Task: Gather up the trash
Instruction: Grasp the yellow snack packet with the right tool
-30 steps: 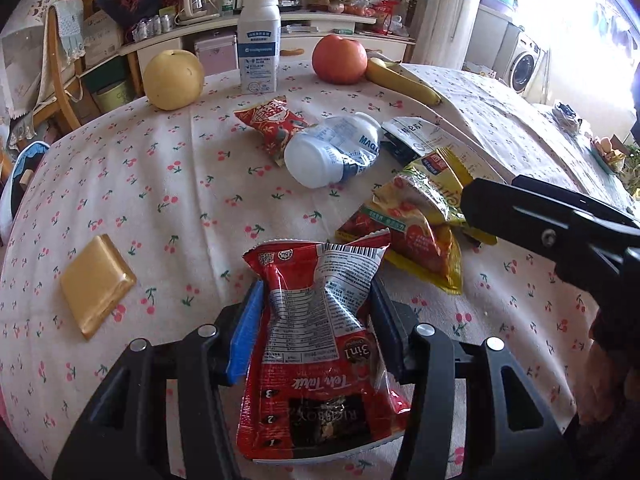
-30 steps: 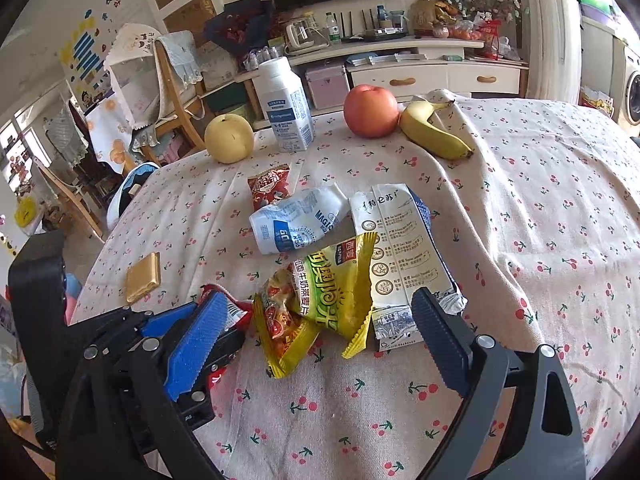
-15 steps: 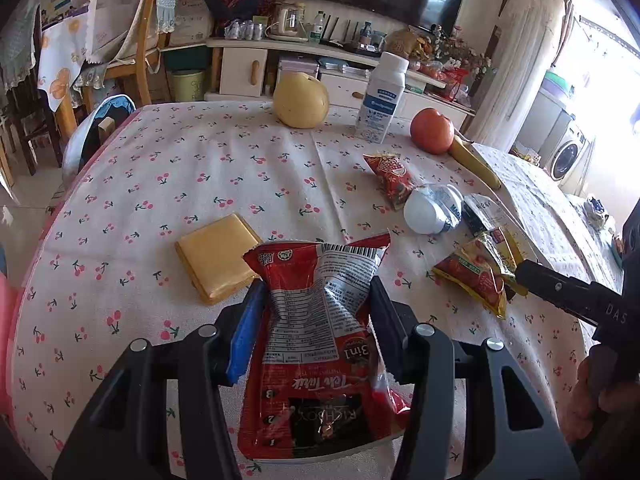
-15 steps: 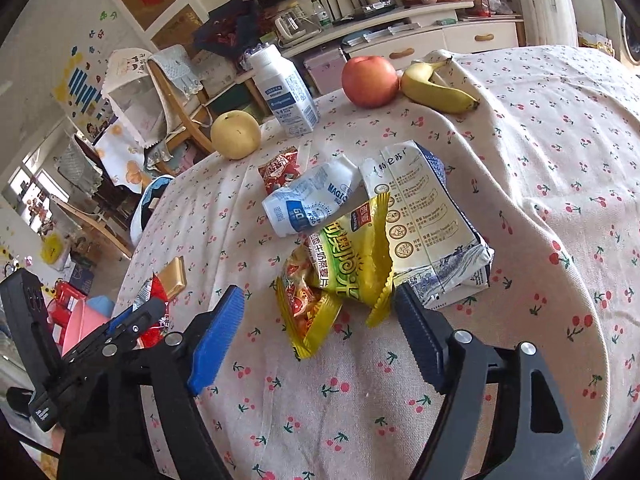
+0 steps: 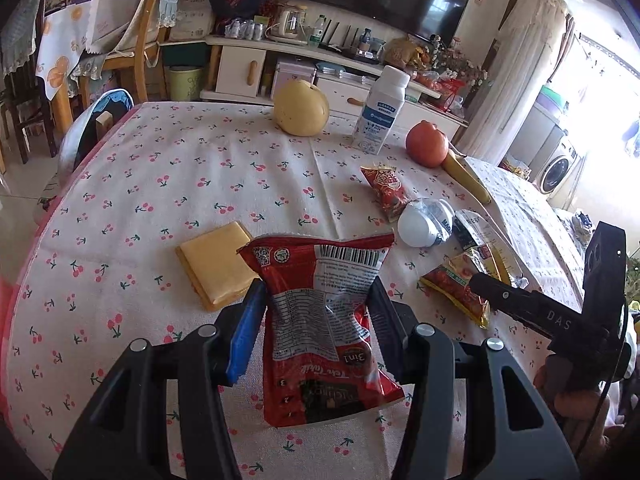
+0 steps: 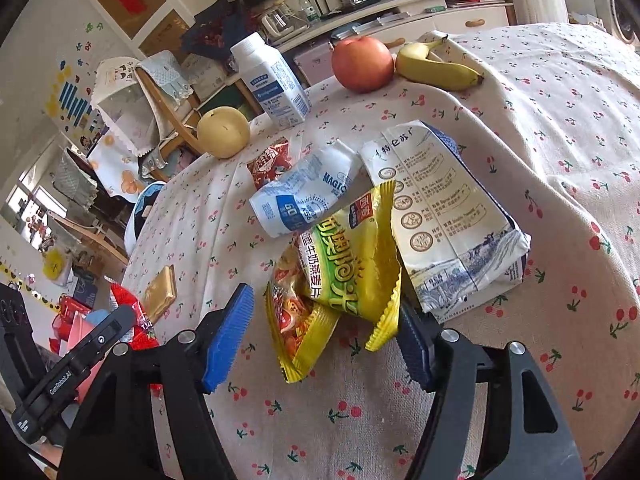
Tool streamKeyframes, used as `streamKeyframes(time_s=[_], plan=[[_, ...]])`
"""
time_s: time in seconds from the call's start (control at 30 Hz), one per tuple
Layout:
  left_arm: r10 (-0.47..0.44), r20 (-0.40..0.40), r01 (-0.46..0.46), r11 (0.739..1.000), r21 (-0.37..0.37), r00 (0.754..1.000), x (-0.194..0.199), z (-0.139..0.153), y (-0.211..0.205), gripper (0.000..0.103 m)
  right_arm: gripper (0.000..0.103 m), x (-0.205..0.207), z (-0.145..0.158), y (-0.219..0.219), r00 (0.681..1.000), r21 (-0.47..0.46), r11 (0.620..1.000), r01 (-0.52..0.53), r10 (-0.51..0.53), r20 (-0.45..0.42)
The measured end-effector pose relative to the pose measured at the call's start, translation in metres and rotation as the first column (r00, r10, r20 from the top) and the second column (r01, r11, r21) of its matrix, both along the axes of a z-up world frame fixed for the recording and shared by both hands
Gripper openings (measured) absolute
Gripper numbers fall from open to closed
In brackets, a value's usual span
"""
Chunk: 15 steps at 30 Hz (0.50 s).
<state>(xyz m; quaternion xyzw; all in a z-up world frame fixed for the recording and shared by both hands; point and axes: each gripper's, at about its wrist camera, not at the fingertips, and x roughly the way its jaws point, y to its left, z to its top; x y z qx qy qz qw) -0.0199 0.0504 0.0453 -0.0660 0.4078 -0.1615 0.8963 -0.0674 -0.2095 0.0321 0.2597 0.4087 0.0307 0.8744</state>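
Meanwhile, over a round table (image 5: 192, 184) spread with a cherry-print cloth, the left gripper (image 5: 316, 312) pinches a crumpled red snack wrapper (image 5: 320, 320) between its blue pads, the packet held above a flat yellow pack (image 5: 216, 264) lying on the cloth. Across from it, the right gripper (image 6: 324, 332) is closing around a yellow-green snack bag (image 6: 348, 256) that lies on the cloth; the bag sits between the jaws, though the left pad stands visibly clear of it. Just beside that bag lie a flattened milk carton (image 6: 444, 216), a squashed white bottle (image 6: 308, 196) and a small red packet (image 6: 268, 160). Farther back stand an upright white bottle (image 6: 272, 80), a pear (image 6: 224, 132), an apple (image 6: 362, 64) and a banana (image 6: 436, 66).
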Motion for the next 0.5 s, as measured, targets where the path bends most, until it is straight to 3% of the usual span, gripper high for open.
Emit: streamKeyframes(time_s=[0.13, 0.2, 0.27, 0.5], plan=[[-0.002, -0.008, 0.002, 1.0, -0.015, 1.0, 0.001, -0.002, 0.003, 0.053, 0.07, 0.008, -0.006, 0.001, 1.0, 0.027, 1.0, 0.011, -0.012, 0.02], [-0.004, -0.007, 0.004, 1.0, -0.018, 1.0, 0.001, -0.001, 0.004, 0.053, 0.063, 0.012, -0.008, 0.002, 1.0, 0.022, 1.0, 0.01, -0.011, 0.03], [-0.003, -0.004, 0.003, 1.0, -0.022, 1.0, 0.001, 0.001, 0.007, 0.053, 0.048, 0.015, -0.01, 0.003, 0.999, 0.018, 1.0, 0.008, -0.009, 0.032], [0.01, 0.012, -0.01, 0.999, -0.046, 1.0, 0.0, 0.011, 0.018, 0.053, 0.034, 0.017, -0.003, 0.011, 0.998, -0.005, 0.999, -0.033, 0.033, 0.055]])
